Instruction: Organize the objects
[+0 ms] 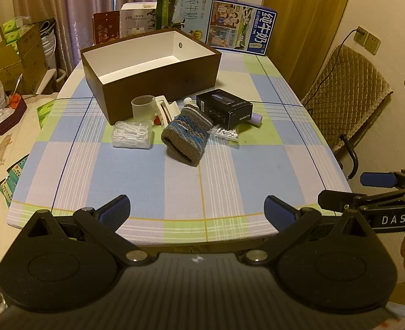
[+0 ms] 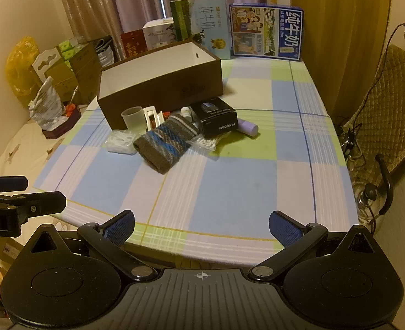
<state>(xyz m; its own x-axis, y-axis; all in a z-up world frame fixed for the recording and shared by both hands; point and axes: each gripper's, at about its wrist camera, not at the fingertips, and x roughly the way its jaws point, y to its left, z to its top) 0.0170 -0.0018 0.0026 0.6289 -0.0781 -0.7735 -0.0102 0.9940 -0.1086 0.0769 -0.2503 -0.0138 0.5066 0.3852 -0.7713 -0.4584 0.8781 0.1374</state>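
1. Left tool (image 1: 197, 210): held over the near edge of the bench (image 1: 175, 192), jaws wide apart, nothing between them.
2. Right tool (image 2: 201, 224): likewise over the near edge, towards the bench's right side, jaws wide apart and empty. Neither tool is near any item.
3. Near half of the bench: bare chequered cloth only.
4. Middle of the bench, loose items in one cluster: a knitted sleeve (image 1: 187, 137) foremost; a clear plastic case (image 1: 132, 134) of white picks to its left; a small bag of white pieces (image 1: 226, 132) touching its right side.
5. Behind those: a translucent cup (image 1: 143, 107) and a white holder (image 1: 165, 108) against the front wall of the brown box (image 1: 158, 82); a white-capped tube (image 1: 188, 101); a black carton (image 1: 224, 108); a lilac bottle (image 1: 254, 118) partly hidden behind the carton.
6. The brown box, open-topped, stands past the cluster towards the far left; what shows of its white interior is empty.
7. Far edge: milk cartons (image 1: 213, 22) standing upright.
8. Finding: no item is in the box. Judged not yet begun; every loose item remains to be moved, presumably into the box.
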